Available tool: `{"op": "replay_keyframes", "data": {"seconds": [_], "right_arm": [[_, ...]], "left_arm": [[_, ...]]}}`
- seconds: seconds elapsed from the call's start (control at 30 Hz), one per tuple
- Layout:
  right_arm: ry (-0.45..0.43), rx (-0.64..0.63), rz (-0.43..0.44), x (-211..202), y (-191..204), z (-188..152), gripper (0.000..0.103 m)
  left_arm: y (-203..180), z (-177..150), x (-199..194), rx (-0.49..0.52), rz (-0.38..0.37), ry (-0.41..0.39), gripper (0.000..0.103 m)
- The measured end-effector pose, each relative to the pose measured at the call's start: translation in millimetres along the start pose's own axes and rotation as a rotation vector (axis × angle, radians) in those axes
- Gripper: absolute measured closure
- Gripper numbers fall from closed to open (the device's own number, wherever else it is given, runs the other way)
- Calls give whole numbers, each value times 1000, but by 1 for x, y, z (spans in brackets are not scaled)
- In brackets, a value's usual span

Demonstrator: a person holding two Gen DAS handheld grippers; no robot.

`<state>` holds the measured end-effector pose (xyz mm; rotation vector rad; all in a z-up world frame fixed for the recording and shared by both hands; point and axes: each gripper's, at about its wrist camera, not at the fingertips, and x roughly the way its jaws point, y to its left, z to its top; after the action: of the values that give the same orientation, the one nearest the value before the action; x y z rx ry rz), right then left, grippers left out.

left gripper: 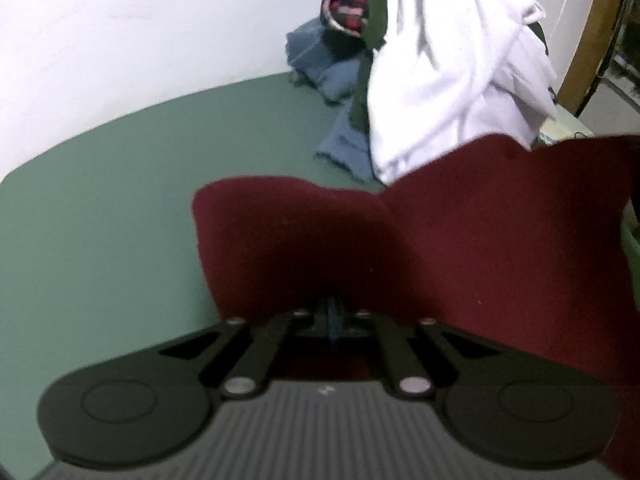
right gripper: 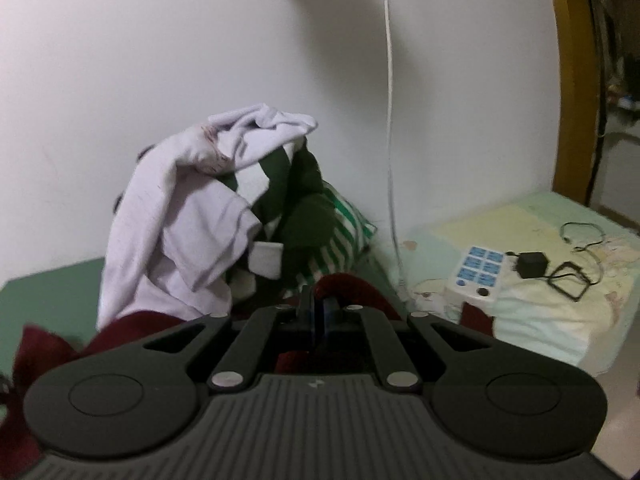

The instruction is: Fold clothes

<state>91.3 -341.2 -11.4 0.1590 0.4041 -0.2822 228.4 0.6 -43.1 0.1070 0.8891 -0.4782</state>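
Green tabletop (left gripper: 120,200) ran back to a plain white wall (left gripper: 120,20), and on it you held one maroon garment (left gripper: 460,240) up between both tools. Your left gripper (left gripper: 332,312) was pinched shut on a fold of it, the cloth billowing forward and off to its right. Your right gripper (right gripper: 318,312) was likewise clamped on a maroon edge, with the rest trailing down to its left. So the garment's long axis ran across, from one gripper to the other, and neither hand was nearer; any fold would, I judge, turn on bringing those two held points together or laying them flat on the green surface. The maroon fabric looked thick, soft and matte, sagging in a broad curve. Behind it, well apart, a heap (right gripper: 180,220) of clothes leaned against the wall: white cotton, frayed denim (left gripper: 320,68), plaid (left gripper: 352,0) and green stripes (right gripper: 344,224).
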Motion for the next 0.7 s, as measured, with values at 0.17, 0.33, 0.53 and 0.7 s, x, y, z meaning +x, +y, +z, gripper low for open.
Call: {"op": "replay_keyframes", "data": {"seconds": [0.17,0.33,0.53,0.7], "right_arm": [[-6,39,17,-1,3,16,99],[-51,111,173,-17,23,43,99],[-31,132,596,-64,62,62,99],[132,18,885,-99,108,30,99]], "left_arm": [[4,1,1,74,-44,45,99],[4,-6,2,158,-73,93,94],[25,-8,-4,85,-140,54,95],[31,-10,-9,94,-131,64,95]]}}
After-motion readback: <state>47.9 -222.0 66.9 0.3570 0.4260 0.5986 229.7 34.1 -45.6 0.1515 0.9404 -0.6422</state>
